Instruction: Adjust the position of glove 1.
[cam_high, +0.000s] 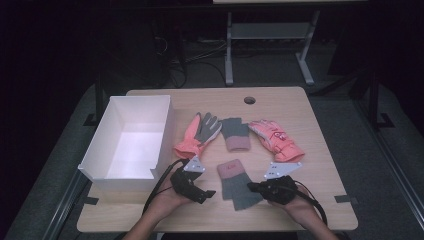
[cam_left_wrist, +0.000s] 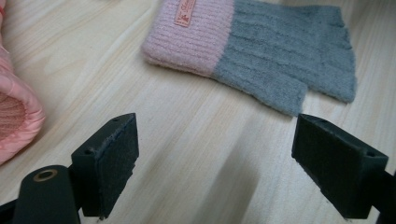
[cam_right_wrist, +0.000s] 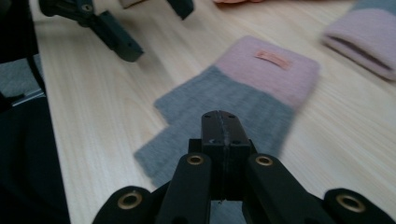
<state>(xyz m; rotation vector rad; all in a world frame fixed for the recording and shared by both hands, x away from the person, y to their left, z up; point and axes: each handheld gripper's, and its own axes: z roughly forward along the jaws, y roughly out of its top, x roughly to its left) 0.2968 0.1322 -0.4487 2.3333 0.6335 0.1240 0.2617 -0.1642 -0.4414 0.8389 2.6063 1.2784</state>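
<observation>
Item: knit fingerless glove (cam_high: 237, 186), grey body with a pink ribbed cuff and a small sewn label. It lies flat on the table (cam_high: 320, 125) between your two hands, cuff pointing away from you, finger openings toward you. You can expect it to be light, soft and limp; it should fold and sag once lifted, and the fuzzy knit ought to give the pads good friction. It is not fragile. The best hold is probably the doubled pink cuff, where the fabric is thickest; a pinch on the thin grey edge could catch a single layer and let the rest trail.

Right gripper (cam_right_wrist: 223, 122): your jaws are pressed together at the glove's near grey edge. From the right gripper view you cannot tell for certain whether any knit is caught between the pads.

Left gripper (cam_left_wrist: 215, 158): your jaws stand wide apart with nothing between them, hovering over bare wood just short of the glove.

Count, going outward:
- Knit fingerless gloves, grey and pink: two. The second glove (cam_high: 235, 134) lies farther back at centre.
- Padded winter gloves (cam_high: 199, 134), coral pink: two, one on each side of that second knit glove; the other (cam_high: 276, 140) is at the right.
- White open box (cam_high: 131, 137): one, at the table's left edge, with nothing visible inside.
</observation>
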